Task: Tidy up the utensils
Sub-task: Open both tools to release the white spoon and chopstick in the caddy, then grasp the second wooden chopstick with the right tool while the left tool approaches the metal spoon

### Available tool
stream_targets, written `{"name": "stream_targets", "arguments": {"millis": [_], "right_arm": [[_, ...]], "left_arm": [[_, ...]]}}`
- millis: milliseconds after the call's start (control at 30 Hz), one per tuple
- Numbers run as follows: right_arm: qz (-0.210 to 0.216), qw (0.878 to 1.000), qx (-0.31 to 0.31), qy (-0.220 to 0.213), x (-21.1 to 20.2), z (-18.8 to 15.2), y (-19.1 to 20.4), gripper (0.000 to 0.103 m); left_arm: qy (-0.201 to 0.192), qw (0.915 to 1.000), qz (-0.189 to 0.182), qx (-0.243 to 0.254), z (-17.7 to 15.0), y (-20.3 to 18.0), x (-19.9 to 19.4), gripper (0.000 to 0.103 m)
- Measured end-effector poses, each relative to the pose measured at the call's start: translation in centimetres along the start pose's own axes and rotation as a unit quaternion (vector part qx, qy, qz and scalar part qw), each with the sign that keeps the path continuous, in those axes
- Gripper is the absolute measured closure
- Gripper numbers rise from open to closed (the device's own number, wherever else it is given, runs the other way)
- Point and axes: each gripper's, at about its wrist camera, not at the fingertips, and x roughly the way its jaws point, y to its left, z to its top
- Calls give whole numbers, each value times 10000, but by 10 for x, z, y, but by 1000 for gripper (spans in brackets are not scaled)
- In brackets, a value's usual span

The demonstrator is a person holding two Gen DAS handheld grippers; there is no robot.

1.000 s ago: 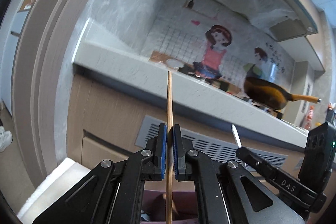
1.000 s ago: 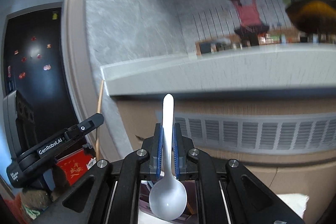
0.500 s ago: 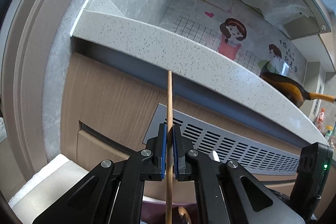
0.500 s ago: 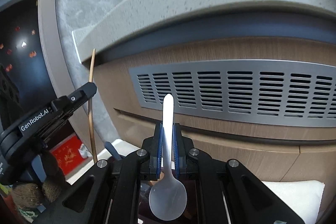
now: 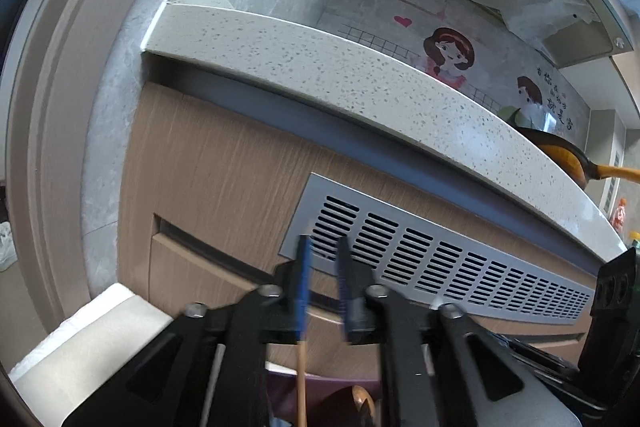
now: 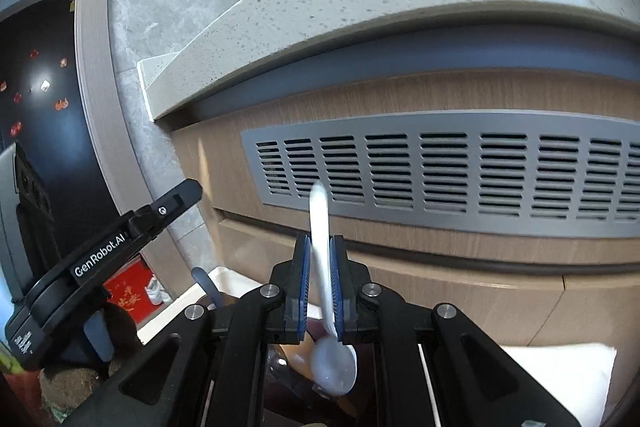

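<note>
Blue pads line the left gripper (image 5: 323, 289), whose fingers stand apart in the lower middle of the left wrist view with nothing between them; motion blur softens their edges. Below that gap, at the bottom centre of the frame, a wooden chopstick (image 5: 301, 383) stands nearly upright, its lower end inside a purple container (image 5: 320, 385) whose rim shows between the black finger frames. A thin grey utensil handle (image 5: 211, 383) shows through the frame to its left, and a rounded brown wooden piece (image 5: 354, 405) sits just right of the chopstick, too cropped to identify. In the right wrist view, the right gripper (image 6: 319, 281) sits at lower centre with a white plastic spoon (image 6: 322, 267) between its pads, handle pointing up and slightly tilted, bowl hanging below the fingers; the spoon is blurred and a narrow gap shows on its left side, so whether it is firmly pinched cannot be told. Behind both grippers rise a wood-grain cabinet front (image 6: 460, 291) with a grey slotted vent (image 6: 460, 167) and a speckled pale countertop (image 5: 320, 75) above. A blue handle (image 6: 206, 287) pokes up at the lower left of the right wrist view.
</note>
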Motion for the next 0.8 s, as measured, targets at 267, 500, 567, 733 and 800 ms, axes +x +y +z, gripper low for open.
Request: {"name": "stream_targets", "arguments": {"millis": [267,500,567,733,800], "right_arm": [[-159,9999,4,65,-44,-9,-2,93],[-47,9951,-947,269,-89,-26,42,92],[310,9911,-1084,704,-92,-40,53,88],[896,9679,-1316,1946,-77,-93,73,86],[1008,9561,-1377,2384,-68,-117,79,86]], "left_arm": [[641,9978,111,115,0,5,-32,67],[1189,9912,420,403,-3,20,-90,48],[1526,9861,497,435,-12,31,-105,48],[2057,9756,749,143,-36,63,-137,47],[2245,9706,850,166,-47,69,-148,48]]}}
